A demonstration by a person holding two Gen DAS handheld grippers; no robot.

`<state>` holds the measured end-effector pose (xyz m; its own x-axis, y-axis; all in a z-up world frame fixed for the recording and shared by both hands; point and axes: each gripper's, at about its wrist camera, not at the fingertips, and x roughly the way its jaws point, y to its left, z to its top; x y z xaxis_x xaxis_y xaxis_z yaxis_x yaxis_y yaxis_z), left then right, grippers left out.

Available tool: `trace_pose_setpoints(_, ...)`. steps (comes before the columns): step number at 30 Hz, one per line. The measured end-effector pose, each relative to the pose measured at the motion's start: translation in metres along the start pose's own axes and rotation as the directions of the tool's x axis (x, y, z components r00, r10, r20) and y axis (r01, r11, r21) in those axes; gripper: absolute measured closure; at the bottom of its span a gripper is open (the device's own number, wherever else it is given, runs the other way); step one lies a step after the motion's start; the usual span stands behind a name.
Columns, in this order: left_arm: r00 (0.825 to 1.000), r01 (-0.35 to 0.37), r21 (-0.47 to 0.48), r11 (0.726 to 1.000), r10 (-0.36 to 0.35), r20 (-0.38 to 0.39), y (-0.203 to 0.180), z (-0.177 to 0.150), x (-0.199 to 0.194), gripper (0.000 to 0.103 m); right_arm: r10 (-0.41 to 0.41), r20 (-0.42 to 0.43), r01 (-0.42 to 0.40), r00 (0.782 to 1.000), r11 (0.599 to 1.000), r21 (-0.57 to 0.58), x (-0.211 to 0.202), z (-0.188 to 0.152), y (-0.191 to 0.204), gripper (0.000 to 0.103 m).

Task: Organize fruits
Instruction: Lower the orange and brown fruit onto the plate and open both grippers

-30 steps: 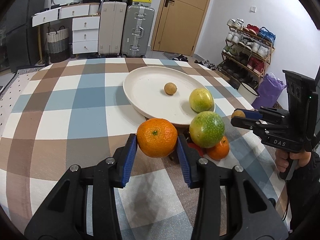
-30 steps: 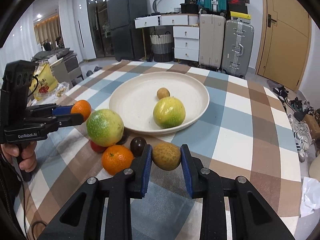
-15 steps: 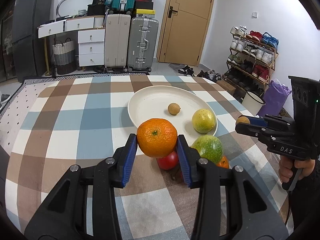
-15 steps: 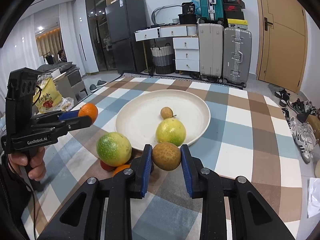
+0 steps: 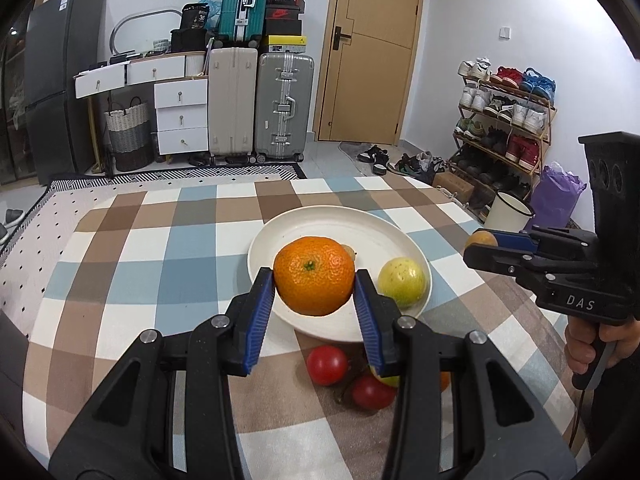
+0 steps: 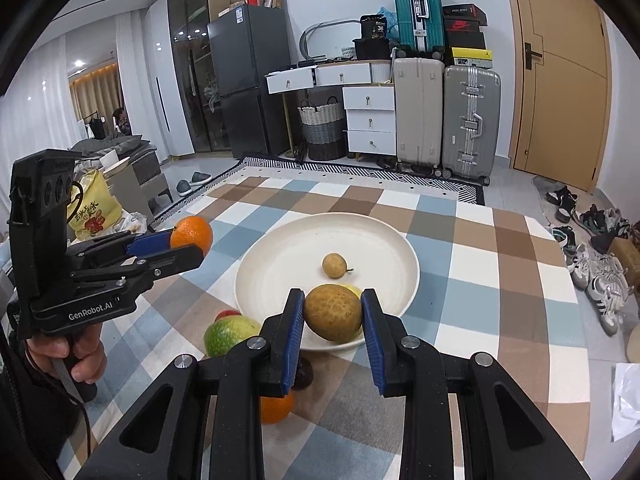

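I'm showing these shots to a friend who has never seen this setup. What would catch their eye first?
Most striking is the bright orange mandarin clamped in the left hand-held gripper, raised in front of the white plate. Next comes the brownish round fruit pinched in the right hand-held gripper over the plate's near rim. Then the loose fruit on the checked tablecloth, such as a red one.

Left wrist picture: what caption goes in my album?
Left gripper holds an orange above the white plate.
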<state>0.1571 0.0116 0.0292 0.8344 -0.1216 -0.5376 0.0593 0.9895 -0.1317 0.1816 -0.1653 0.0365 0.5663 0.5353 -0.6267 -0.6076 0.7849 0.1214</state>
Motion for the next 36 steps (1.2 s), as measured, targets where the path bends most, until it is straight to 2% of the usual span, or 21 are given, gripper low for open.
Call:
trace_pose_setpoints(6,1.000,-0.004,0.006,1.000,0.004,0.010,-0.003,0.010,0.012,0.065,-0.003,-0.003,0.003,1.000,1.000,0.011,0.009,0.014,-0.004,0.074)
trace_pose_setpoints(14,1.000,-0.022,0.009,1.000,0.022,-0.013,-0.002,0.013,0.040,0.065,-0.011,-0.032,0.012,0.999,0.999,0.032,0.034,0.020,-0.010,0.074)
trace_pose_setpoints(22,0.998,-0.030,0.011,0.999,0.030,-0.053,0.001,0.005,0.068,0.065,-0.017,-0.061,0.023,0.998,0.995,0.093,0.063,0.017,-0.027,0.074)
trace_pose_setpoints(27,0.997,-0.024,0.004,1.000,0.025,-0.073,0.006,0.001,0.083,0.065,-0.017,-0.047,0.024,0.999,0.988,0.153,0.072,0.010,-0.041,0.074)
trace_pose_setpoints(36,0.994,-0.019,0.011,1.000,0.020,-0.103,0.008,-0.002,0.103,0.065,-0.030,-0.049,0.038,0.998,0.983,0.180,0.083,0.007,-0.051,0.074)
